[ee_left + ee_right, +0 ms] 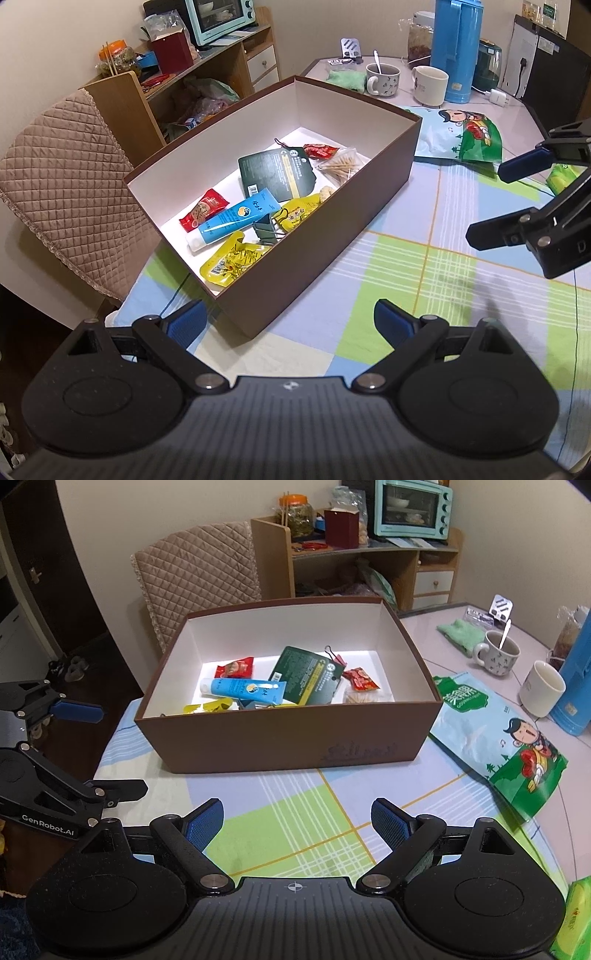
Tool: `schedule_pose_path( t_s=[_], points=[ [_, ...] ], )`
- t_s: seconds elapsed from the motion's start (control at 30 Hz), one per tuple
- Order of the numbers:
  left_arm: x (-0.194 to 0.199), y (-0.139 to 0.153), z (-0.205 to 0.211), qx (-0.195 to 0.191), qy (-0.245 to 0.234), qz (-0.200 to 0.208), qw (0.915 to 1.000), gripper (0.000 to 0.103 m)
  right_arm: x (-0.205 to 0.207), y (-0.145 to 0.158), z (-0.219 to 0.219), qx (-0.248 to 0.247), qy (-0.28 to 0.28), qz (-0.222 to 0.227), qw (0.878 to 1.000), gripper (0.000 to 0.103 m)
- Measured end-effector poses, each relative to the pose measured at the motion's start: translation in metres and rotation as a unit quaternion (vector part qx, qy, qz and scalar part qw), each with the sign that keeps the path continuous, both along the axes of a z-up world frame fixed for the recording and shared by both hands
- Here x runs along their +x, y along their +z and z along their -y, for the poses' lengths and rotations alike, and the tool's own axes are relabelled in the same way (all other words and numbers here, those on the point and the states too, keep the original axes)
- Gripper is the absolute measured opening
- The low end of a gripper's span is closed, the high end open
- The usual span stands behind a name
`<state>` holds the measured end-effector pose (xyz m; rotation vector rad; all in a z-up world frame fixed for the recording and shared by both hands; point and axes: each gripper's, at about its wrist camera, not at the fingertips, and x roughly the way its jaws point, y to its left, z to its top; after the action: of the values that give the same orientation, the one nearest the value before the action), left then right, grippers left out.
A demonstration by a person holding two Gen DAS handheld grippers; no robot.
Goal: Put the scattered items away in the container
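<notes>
A brown box (pixel 314 236) (pixel 288 734) with a white inside stands on the checked tablecloth. In it lie a blue tube (pixel 236 218) (pixel 243 688), a dark green card packet (pixel 277 175) (pixel 306 675), yellow sachets (pixel 232 262), red sachets (pixel 203 214), a bag of toothpicks (pixel 341 166) and a binder clip (pixel 267 227). My left gripper (pixel 290 321) (pixel 118 749) hangs open and empty at the box's near left corner. My right gripper (pixel 297 812) (pixel 487 203) is open and empty over the cloth in front of the box. A large snack bag (pixel 461 136) (pixel 498 734) and a small green packet (pixel 561 177) (pixel 576 919) lie outside the box.
Two mugs (pixel 496 653) (pixel 541 686), a blue thermos (pixel 456 48) and a green cloth (pixel 461 633) stand on the table's far side. A quilted chair (pixel 199 572) is behind the box. A wooden shelf (pixel 354 565) carries a toaster oven (pixel 412 509).
</notes>
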<state>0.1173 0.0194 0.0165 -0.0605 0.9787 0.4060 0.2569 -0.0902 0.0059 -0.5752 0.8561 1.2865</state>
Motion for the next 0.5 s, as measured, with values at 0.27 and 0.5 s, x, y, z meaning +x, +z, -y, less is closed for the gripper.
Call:
schedule_pose_path(
  t_s=[0.27,0.5],
  points=[
    [0.007,-0.015,-0.007,0.011,0.009,-0.010,0.9999,0.096,0.000,-0.015,-0.004,-0.009,-0.024,-0.006,1.000,0.090],
    [0.008,-0.019,-0.010,0.009,0.010,-0.012,0.9998,0.096,-0.001,-0.020,-0.006,-0.009,-0.028,-0.014,0.999,0.090]
  ],
)
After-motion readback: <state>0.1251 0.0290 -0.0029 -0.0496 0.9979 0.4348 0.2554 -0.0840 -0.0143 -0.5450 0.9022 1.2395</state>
